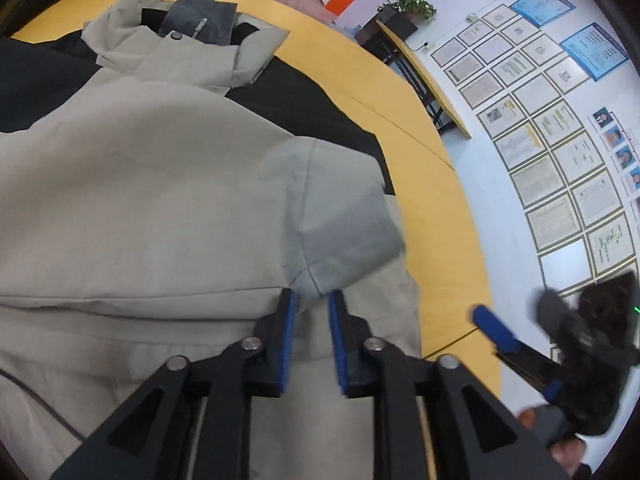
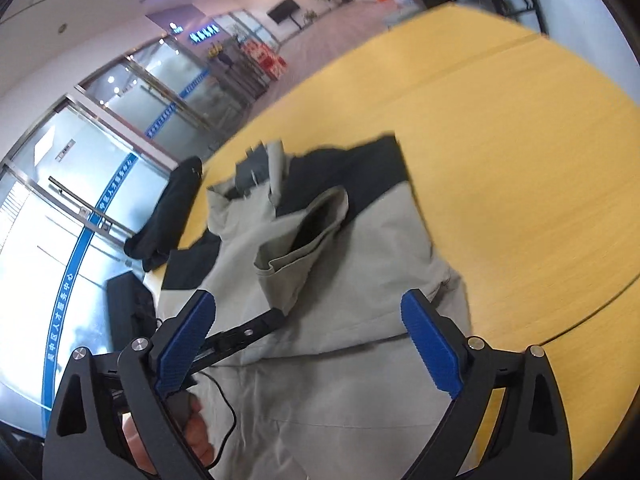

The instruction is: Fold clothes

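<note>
The right gripper (image 2: 308, 340) stands wide open above a beige jacket (image 2: 340, 280) on the yellow surface (image 2: 520, 160) — nothing between its pads.

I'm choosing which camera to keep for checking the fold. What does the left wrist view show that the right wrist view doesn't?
Only the left wrist view: the wall of framed papers and a potted plant. Only the right wrist view: glass doors and a black garment at the table's edge. Both: the beige jacket, the yellow table, and both grippers, left and right, neither holding anything.
</note>
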Demonstrator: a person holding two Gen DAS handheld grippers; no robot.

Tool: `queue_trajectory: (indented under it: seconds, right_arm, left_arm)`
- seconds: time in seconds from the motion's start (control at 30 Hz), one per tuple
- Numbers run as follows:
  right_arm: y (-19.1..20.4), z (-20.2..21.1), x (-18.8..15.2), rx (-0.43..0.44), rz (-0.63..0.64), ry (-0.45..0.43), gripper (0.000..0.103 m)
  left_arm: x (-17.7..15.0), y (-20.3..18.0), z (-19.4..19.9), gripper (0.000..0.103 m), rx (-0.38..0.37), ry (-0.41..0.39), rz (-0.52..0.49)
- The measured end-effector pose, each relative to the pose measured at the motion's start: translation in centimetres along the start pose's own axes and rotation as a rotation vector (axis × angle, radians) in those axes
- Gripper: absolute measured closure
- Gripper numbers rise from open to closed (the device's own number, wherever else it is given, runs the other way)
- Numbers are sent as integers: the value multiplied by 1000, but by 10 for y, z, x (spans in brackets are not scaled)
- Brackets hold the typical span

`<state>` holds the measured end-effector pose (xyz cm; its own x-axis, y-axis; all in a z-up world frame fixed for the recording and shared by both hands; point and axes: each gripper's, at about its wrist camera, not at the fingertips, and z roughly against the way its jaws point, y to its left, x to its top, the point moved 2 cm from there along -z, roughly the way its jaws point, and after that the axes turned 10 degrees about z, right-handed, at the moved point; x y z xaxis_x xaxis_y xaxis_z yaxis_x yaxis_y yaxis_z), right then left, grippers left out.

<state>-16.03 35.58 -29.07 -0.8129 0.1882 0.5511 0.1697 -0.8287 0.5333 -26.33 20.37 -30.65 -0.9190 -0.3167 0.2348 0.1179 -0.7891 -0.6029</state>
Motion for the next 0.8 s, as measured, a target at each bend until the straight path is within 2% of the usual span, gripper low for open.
queue_trajectory:
  seconds: [0.07,0.17,0.23,0.3,0.33,0.4,0.43,0.47,0.53,0.63,0.7,0.73,0.8]
  right_arm:
    - [-6,-21,-1,26,-34,38,7]
    - [-13,-52,-1,69,-91,62,4]
    - [-18,-74,-4,37,-90,109,4]
    - [-19,-93,-7,-9,-55,144,10]
    - [-17,-99,-9,-28,-26,151,17]
    - [-7,-105,-10,-58,48,146,42]
    - [-3,-107,-9,-67,70,158,68]
    - [2,-110,-9,-75,92,172,83]
    - [14,-108,-6,-90,137,166,95]
    - [35,-79,7,-85,178,67,98]
    - [42,-57,11,-98,187,1,98]
    - [37,-53,11,-120,176,-4,98]
    - [11,-63,3,-164,126,77,98]
  left_arm:
    - [-3,1,25,65,-18,-24,-15]
    - [0,4,83,47,-19,-99,-47]
    - [3,16,123,41,-3,-157,-42]
    - [7,45,152,34,47,-201,-24]
    - [9,62,163,31,82,-217,-15]
    - [14,98,183,31,150,-246,5]
    - [17,121,185,31,171,-241,30]
    - [21,144,185,31,191,-234,54]
    - [27,184,176,33,205,-195,88]
    - [35,223,158,41,199,-145,140]
    - [38,233,160,44,188,-163,147]
    - [39,237,161,44,183,-171,151]
    - [40,242,162,44,179,-180,166]
